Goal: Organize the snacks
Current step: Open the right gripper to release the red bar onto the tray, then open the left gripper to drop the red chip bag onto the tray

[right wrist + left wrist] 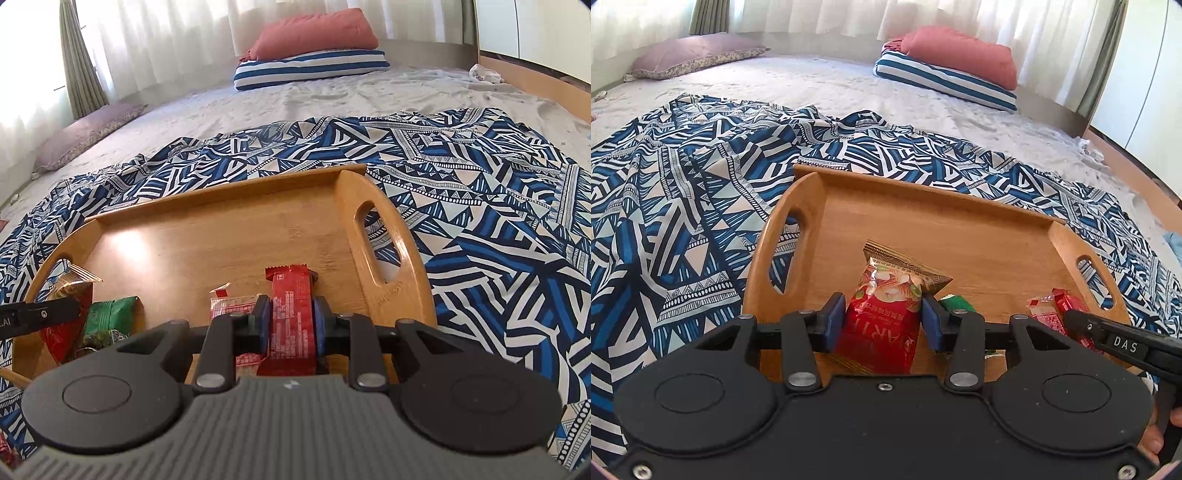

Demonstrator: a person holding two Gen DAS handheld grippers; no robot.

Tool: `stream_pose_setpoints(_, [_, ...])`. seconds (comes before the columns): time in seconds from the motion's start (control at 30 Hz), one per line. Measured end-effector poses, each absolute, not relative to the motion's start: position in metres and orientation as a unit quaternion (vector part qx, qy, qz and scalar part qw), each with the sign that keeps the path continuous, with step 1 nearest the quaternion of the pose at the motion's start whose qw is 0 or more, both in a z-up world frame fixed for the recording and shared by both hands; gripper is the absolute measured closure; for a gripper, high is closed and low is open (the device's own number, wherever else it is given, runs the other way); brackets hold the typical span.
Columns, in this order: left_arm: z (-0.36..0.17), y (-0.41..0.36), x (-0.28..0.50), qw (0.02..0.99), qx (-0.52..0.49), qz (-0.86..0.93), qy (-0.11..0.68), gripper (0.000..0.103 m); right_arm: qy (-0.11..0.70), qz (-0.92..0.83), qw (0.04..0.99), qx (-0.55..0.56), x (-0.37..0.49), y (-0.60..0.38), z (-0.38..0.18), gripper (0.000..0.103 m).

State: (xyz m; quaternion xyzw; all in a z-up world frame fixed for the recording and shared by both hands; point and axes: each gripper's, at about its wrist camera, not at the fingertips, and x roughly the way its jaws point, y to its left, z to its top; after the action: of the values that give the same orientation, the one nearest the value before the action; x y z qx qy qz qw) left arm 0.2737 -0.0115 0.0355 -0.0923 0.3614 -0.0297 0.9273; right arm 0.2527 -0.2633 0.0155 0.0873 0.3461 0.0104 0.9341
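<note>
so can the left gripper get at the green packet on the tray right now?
Probably not yet. The left gripper is shut on the red snack bag, so its jaws are full. The green packet lies just beside it on the tray, uncovered, so it could once the bag is set down.

1. Both views are bright with daylight that comes through the sheer white curtains (849, 22) along the far wall; the fabric there is blown out to near white.
2. A soft glare patch sits on the floor of the wooden tray (127, 240) in the right wrist view.
3. Shadows are faint and soft-edged.
4. Fisheye distortion bends the bed (812, 85) edge and walls; corners darken.
5. Focus is sharp throughout, without motion blur.
</note>
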Motion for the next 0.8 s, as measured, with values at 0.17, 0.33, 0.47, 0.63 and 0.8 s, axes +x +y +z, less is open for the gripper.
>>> stream_pose_setpoints(0.17, [0.037, -0.010, 0.271, 0.927, -0.100, -0.040, 0.360, 0.026, 0.342, 0.009, 0.936, 0.089, 0.251, -0.263, 0.018, 0.046])
stream_pose_setpoints(0.33, [0.053, -0.006, 0.256, 0.935, -0.082, -0.053, 0.341, 0.018, 0.329, 0.014, 0.940, 0.088, 0.239, -0.263, 0.032, 0.032])
stream_pose_setpoints(0.47, [0.067, -0.004, 0.233, 0.943, -0.062, -0.065, 0.320, 0.012, 0.312, 0.024, 0.946, 0.082, 0.219, -0.261, 0.047, 0.021])
stream_pose_setpoints(0.63, [0.077, -0.001, 0.198, 0.946, -0.053, -0.086, 0.309, 0.009, 0.294, 0.035, 0.954, 0.055, 0.185, -0.251, 0.059, 0.014])
stream_pose_setpoints(0.8, [0.079, 0.003, 0.166, 0.942, -0.051, -0.094, 0.317, 0.009, 0.278, 0.045, 0.959, 0.029, 0.145, -0.239, 0.062, 0.010])
